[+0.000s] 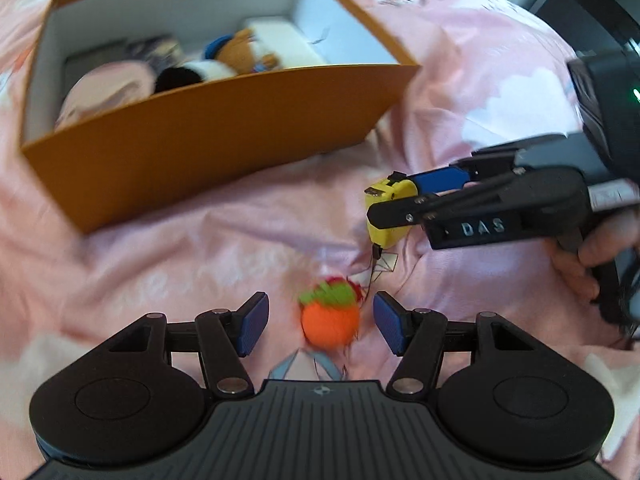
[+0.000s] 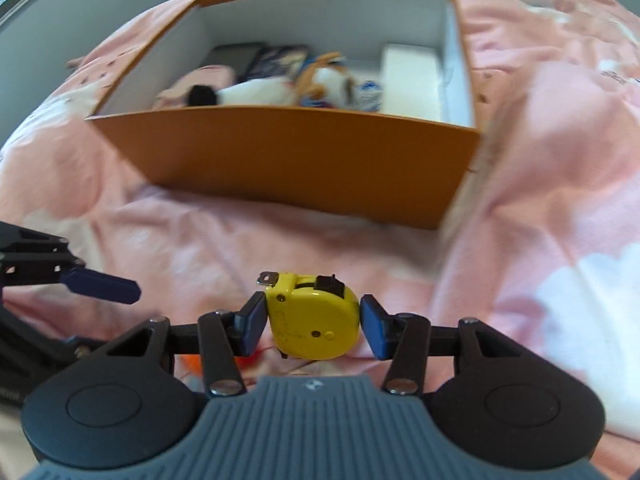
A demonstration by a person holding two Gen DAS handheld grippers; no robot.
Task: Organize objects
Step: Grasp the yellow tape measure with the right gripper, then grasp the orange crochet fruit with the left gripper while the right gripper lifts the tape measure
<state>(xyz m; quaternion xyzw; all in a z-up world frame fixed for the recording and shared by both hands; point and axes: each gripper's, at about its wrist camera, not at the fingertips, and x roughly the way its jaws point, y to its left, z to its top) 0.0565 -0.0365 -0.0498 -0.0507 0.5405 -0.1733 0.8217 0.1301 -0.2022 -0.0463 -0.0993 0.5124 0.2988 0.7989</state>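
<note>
A yellow tape measure (image 2: 314, 322) hangs just above the pink bedspread, and my right gripper (image 2: 314, 330) is shut on it, a blue pad on each side. The left wrist view shows the same tape measure (image 1: 390, 210) held in the right gripper (image 1: 394, 200), in front of the box's right corner. A small orange plush fruit (image 1: 330, 322) with a green top lies on the bedspread between the fingers of my left gripper (image 1: 322, 326). That gripper is open, with a gap on both sides of the fruit. One left gripper finger (image 2: 104, 286) shows at the left of the right wrist view.
An open orange box (image 1: 220, 132) with white inner walls stands on the bed ahead, also seen as the box (image 2: 280, 152) in the right wrist view. It holds plush toys (image 1: 236, 56), a white block (image 2: 408, 68) and dark flat items. A hand (image 1: 592, 248) grips the right tool. The pink bedspread (image 2: 200, 240) is rumpled.
</note>
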